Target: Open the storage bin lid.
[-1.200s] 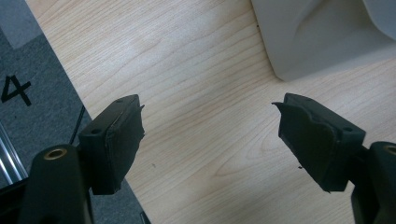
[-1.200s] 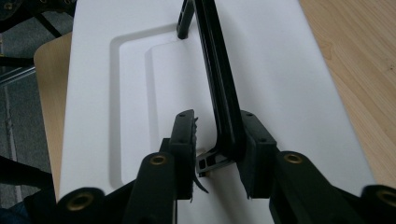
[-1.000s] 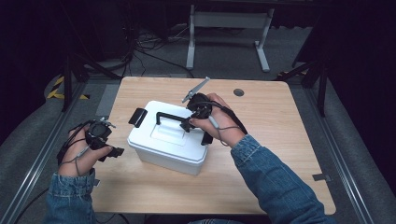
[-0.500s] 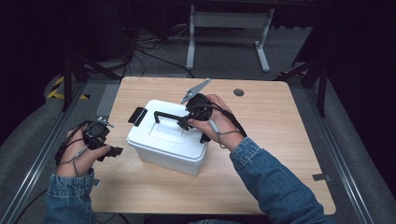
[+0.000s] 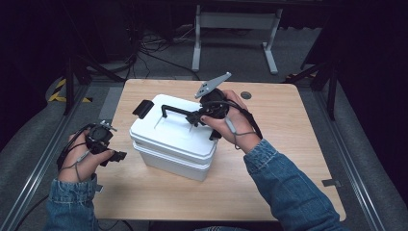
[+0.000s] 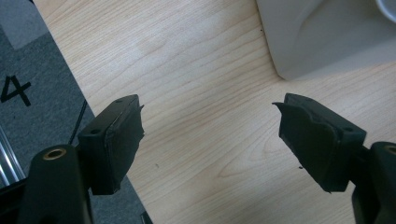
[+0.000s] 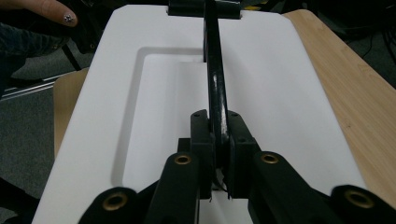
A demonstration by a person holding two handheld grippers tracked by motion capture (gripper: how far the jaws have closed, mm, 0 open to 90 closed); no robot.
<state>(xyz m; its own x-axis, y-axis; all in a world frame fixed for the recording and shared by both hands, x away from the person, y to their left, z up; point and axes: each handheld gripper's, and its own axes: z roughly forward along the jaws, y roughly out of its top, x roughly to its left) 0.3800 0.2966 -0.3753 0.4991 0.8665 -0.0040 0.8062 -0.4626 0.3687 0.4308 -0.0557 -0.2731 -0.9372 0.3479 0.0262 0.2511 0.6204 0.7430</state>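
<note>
Fingers of the right gripper are clamped on the one black handle of the single white box, near the handle's right end. Fingers of the left gripper are spread wide, nothing held, above bare tabletop just left of the box. Box is seen mid-tabletop, lid on. Two hands, two grippers counted.

Left gripper low at the near left, jaws spread wide, nothing between. Right gripper reaching forward, jaws pinched together on the black handle.
</note>
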